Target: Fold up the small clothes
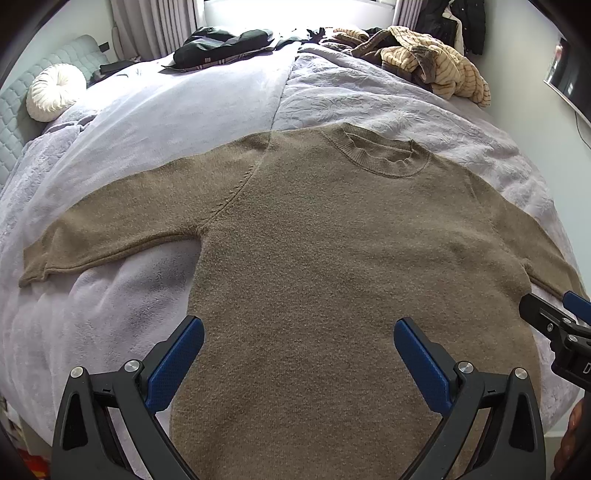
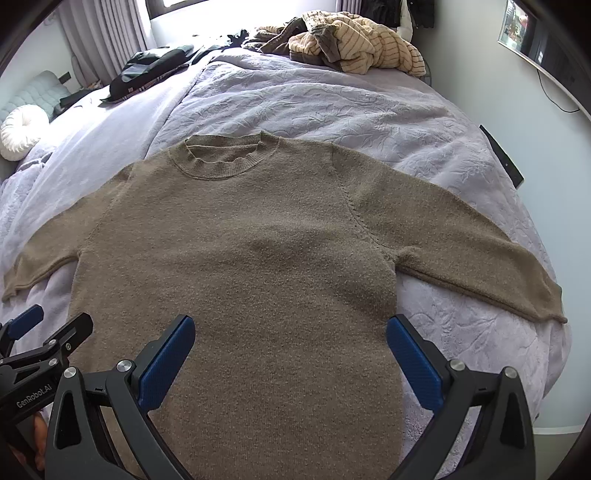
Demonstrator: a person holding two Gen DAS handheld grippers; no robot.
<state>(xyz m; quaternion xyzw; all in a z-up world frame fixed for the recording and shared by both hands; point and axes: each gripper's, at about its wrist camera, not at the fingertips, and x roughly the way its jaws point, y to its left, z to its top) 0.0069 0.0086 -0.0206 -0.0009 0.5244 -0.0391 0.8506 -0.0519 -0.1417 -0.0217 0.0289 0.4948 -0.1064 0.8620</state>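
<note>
The sweater (image 1: 332, 258) lies flat across the near part of the bed (image 1: 369, 103), sleeves spread to both sides, so the hem, both sleeves and the collar are open from above. Bare bedding lies beyond the collar and beside each sleeve. At the far edge stand the obstacles: a striped pile (image 2: 362, 44) to the right and dark clothes (image 1: 221, 46) to the left, well apart from the sweater. A white cushion (image 1: 55, 92) sits at the far left. The left hand-held gripper (image 1: 299, 350) and right hand-held gripper (image 2: 290, 350) hang side by side, jaws spread wide, crowding the hem.

Daylit, sharp – window (image 1: 299, 13) blown out at top, soft shadows, strong fisheye bending, black vignette corners
</note>
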